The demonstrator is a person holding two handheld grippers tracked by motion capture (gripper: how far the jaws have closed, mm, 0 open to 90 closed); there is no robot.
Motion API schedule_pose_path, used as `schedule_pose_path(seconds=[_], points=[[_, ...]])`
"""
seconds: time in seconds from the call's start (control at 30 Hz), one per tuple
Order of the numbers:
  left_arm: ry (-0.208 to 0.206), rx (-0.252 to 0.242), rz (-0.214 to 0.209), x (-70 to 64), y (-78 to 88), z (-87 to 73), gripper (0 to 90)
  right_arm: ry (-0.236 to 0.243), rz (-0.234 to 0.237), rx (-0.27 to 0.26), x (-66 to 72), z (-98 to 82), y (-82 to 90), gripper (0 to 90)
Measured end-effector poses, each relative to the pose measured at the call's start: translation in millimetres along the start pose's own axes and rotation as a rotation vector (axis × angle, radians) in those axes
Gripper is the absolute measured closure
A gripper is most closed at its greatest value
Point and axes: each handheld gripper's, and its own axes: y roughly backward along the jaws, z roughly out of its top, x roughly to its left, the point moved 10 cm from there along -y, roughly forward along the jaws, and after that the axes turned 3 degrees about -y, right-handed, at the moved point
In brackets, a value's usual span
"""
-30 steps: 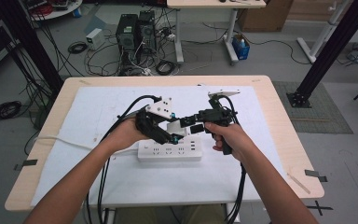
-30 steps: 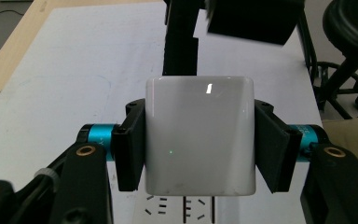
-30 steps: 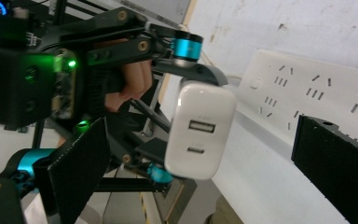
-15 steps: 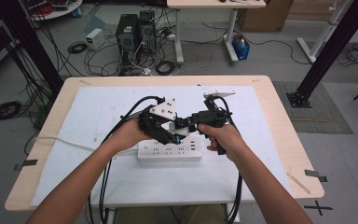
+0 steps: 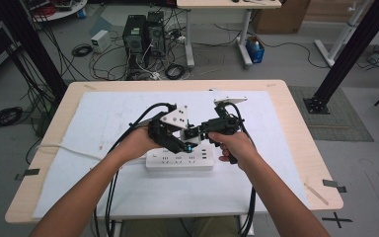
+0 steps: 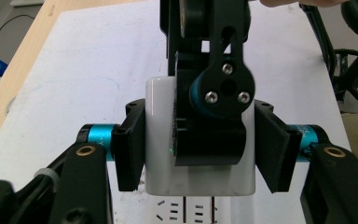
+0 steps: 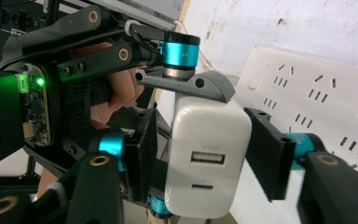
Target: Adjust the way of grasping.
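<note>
Your right gripper (image 5: 201, 132) has moved in, its fingers closing around the white USB charger (image 7: 208, 161) gripped by your left gripper (image 6: 200, 158) above the power strip (image 5: 179, 160). Next, pinch firmly.

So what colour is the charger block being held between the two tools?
White, glossy; the charger block shows best in the right gripper view, with its two ports facing the camera.
</note>
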Motion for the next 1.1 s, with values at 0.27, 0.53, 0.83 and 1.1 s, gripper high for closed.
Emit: schedule_pose_path(seconds=[0.27,0.53,0.83,1.1], points=[[-0.024,0.002,0.028,0.0,-1.2,1.0,42.3,-0.004,0.0,-0.008,0.1,-2.4,-4.3,61.0],[0.066,0.04,0.031,5.0,6.1,-9.2,22.3,0.021,-0.087,-0.053,-12.0,2.6,4.9,62.0],[0.153,0.155,-0.002,7.4,25.3,-40.0,22.0,0.082,-0.211,-0.06,-30.7,1.9,33.4,62.0],[0.243,0.294,-0.072,-0.8,44.8,-75.7,22.0,0.163,-0.325,-0.037,-37.5,-0.6,52.0,62.0]])
